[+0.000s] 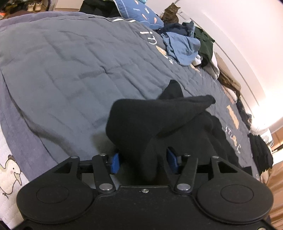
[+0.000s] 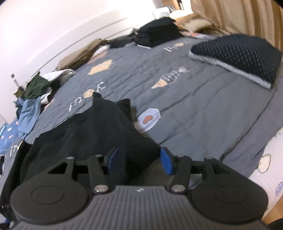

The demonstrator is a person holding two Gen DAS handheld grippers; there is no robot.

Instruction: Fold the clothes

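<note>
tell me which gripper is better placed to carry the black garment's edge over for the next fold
Left, probably. The left gripper has a lifted bunch of the black garment between its fingers, above the grey quilt. The right gripper also has black cloth between its fingers, but there it lies low and spread.

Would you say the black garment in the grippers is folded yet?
Not folded: the black garment hangs bunched from both grippers, left gripper and right gripper.

You're over a bed with a grey quilted cover (image 1: 74, 58). A pale wall (image 1: 235, 35) runs along its far side. A tabby cat (image 1: 170, 15) sits by a blue pillow (image 1: 141, 13); tan curtains (image 2: 238, 16) hang right.
</note>
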